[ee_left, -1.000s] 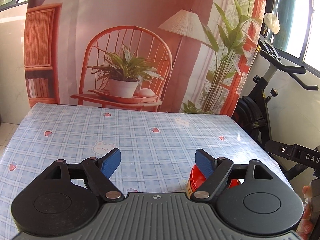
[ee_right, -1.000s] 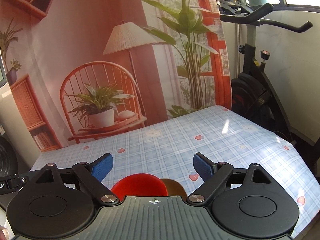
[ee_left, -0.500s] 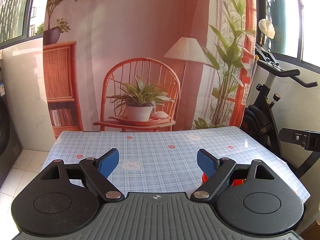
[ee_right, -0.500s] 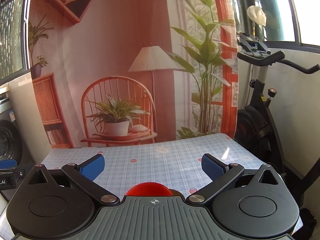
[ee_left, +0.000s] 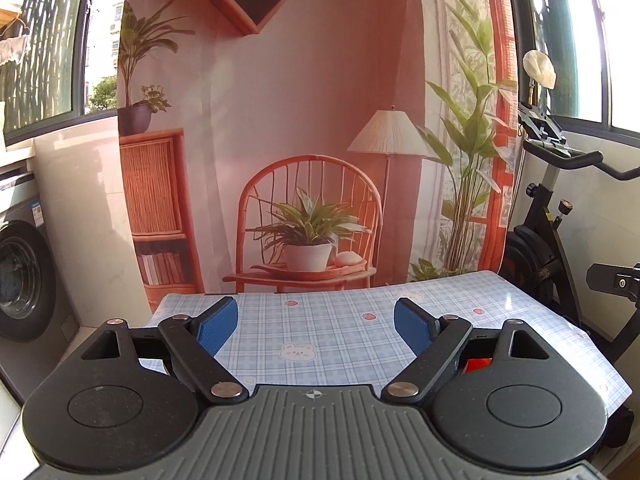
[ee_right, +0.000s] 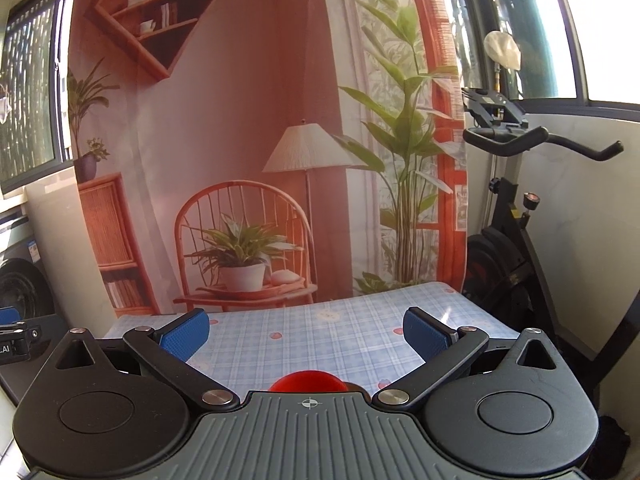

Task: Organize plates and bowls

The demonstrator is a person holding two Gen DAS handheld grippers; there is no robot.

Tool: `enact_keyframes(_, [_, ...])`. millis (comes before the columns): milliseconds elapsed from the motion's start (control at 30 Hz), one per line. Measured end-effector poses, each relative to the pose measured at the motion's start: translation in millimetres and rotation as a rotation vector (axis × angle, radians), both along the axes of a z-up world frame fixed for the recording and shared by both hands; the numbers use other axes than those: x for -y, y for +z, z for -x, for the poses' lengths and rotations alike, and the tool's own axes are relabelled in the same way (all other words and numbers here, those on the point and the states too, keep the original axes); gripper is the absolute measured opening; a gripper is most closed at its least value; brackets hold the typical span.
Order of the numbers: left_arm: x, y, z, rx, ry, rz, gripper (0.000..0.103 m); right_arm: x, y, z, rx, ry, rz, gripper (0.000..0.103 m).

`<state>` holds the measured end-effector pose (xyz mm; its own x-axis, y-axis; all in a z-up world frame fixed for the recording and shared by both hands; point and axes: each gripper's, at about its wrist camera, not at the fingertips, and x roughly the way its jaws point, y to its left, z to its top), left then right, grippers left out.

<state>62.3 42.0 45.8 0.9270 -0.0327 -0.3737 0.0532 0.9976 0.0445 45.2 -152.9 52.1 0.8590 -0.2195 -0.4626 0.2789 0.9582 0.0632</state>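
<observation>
The left claw (ee_left: 316, 326) is held wide open above the desk (ee_left: 344, 332), nothing gripped or touched. The right claw (ee_right: 306, 334) is likewise spread wide and empty. A red bowl (ee_right: 307, 381) is seen near the desk's near edge, mostly hidden; its orientation cannot be told.

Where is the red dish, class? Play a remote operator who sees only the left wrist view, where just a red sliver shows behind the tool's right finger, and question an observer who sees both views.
Observer: In the right wrist view a red rounded dish peeks up at the bottom, centred before the right tool.
Operator: Is that tool holding it?
Observer: No. Its jaws stand wide open with nothing between them.
Operator: Anything beside the dish?
Observer: Something brownish shows at its right edge, too little to name.
</observation>
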Motion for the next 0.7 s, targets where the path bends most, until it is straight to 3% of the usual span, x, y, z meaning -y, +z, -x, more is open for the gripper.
enact_keyframes(700, [0, 11, 13, 0.032, -0.018, -0.002, 0.091, -7, 12, 10, 0.029, 0.014, 0.005, 0.103])
